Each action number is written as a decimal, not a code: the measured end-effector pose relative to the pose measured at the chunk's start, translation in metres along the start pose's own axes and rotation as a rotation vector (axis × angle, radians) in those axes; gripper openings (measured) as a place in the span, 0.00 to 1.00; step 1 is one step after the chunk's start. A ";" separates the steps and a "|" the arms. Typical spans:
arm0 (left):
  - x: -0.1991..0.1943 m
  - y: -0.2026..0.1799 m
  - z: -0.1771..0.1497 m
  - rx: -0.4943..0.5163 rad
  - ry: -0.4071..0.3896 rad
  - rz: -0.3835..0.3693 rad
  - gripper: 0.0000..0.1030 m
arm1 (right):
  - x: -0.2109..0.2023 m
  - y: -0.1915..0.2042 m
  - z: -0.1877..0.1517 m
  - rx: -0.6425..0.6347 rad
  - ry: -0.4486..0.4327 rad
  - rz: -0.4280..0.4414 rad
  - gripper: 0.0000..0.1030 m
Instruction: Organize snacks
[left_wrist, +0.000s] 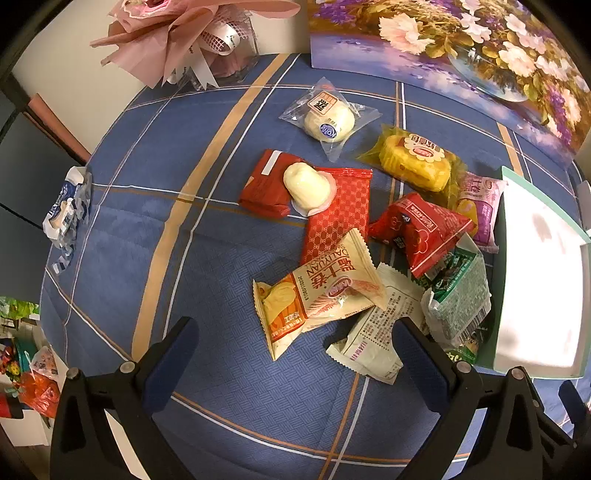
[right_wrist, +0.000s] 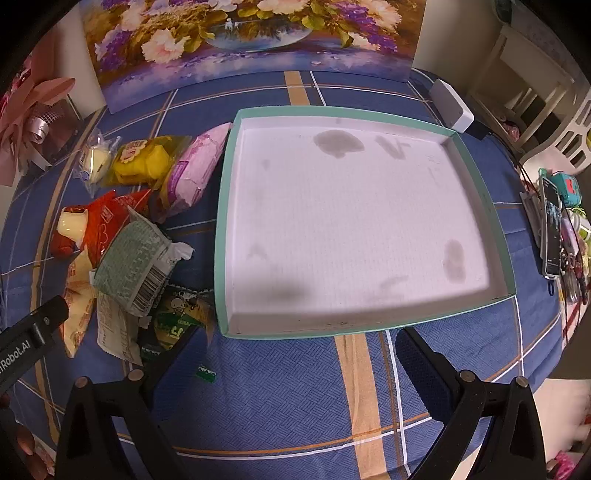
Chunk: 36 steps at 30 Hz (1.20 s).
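Green packet (right_wrist: 177, 317) half under others

the snacks lie in a loose heap (left_wrist: 343, 229) on the tablecloth (left_wrist: 207, 369), just left of the box (right_wrist: 221, 221), whose floor holds nothing. one packet (right_wrist: 195, 166) touches the box's left wall. behind both, a painting (right_wrist: 255, 40) stands upright. a wrapped bouquet (left_wrist: 184, 40) sits at the far left corner.

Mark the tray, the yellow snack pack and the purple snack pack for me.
tray (right_wrist: 354, 221): right wrist view, bare white floor.
yellow snack pack (left_wrist: 415, 162): left wrist view, pack's middle.
purple snack pack (right_wrist: 195, 166): right wrist view, wrapper's middle.
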<state>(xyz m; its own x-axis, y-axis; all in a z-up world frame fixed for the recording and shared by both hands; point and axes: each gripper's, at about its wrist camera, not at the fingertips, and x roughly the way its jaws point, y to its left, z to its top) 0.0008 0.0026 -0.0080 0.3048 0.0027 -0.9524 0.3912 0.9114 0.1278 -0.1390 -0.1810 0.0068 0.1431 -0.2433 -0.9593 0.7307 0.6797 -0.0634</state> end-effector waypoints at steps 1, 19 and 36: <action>0.000 0.001 0.000 -0.002 0.001 -0.001 1.00 | 0.000 0.001 0.000 0.000 0.000 0.000 1.00; 0.026 0.039 0.015 -0.169 0.053 -0.112 1.00 | -0.002 0.052 0.011 -0.084 -0.066 0.173 1.00; 0.079 0.031 0.030 -0.290 0.190 -0.281 0.98 | 0.025 0.093 0.030 -0.118 -0.052 0.261 0.89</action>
<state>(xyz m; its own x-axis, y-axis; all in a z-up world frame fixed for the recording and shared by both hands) 0.0628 0.0188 -0.0707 0.0459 -0.2111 -0.9764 0.1679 0.9651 -0.2007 -0.0474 -0.1449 -0.0150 0.3525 -0.0827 -0.9322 0.5826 0.7989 0.1494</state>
